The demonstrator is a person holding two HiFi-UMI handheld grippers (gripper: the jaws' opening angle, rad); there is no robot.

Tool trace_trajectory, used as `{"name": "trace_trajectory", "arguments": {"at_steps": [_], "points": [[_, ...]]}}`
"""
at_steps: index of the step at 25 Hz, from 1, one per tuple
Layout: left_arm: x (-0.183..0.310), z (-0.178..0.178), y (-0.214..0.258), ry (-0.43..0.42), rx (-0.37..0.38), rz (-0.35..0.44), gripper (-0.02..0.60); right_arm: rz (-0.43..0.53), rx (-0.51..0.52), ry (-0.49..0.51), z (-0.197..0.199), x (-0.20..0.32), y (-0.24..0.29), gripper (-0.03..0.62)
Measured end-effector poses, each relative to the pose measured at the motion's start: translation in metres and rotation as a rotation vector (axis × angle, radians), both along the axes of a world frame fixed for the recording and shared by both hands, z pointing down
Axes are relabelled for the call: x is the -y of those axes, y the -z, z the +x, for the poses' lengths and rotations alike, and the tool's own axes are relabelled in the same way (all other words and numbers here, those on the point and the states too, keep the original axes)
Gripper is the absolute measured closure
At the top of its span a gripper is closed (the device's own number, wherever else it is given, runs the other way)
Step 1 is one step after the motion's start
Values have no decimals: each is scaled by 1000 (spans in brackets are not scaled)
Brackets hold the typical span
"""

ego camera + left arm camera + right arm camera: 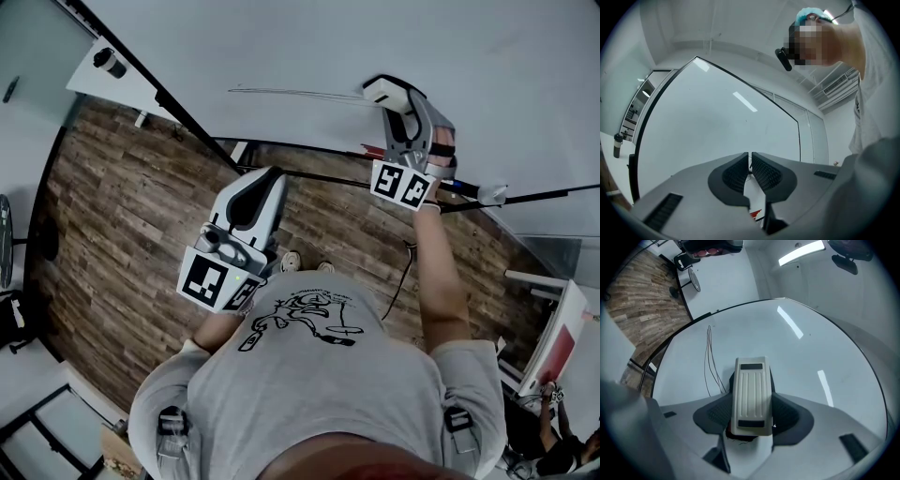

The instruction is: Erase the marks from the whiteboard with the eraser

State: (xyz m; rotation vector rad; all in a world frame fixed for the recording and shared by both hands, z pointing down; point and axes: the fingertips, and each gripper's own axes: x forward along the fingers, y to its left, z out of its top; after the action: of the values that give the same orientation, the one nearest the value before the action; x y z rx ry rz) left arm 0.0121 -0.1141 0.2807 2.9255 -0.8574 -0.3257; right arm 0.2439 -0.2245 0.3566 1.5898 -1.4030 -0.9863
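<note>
White eraser [750, 397] in right gripper [750, 414]

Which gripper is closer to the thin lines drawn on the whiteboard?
Right. The right gripper holds the eraser at the whiteboard, just beside the lines. The left gripper, shut and empty, sits lower, away from them.

My left gripper [267, 180] is held low and close to my body, jaws drawn together with nothing between them. My right arm [441, 277] reaches forward, and my right gripper [398, 98] points away from me, jaws clamped on the eraser [751, 397].
</note>
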Motion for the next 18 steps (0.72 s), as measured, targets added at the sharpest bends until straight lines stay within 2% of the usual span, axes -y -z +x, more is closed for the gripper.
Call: {"name": "trace_trajectory", "arguments": {"at_steps": [18], "points": [[-1, -8, -2, 31, 17, -6, 545, -25, -15, 27, -9, 5, -25, 336]]}}
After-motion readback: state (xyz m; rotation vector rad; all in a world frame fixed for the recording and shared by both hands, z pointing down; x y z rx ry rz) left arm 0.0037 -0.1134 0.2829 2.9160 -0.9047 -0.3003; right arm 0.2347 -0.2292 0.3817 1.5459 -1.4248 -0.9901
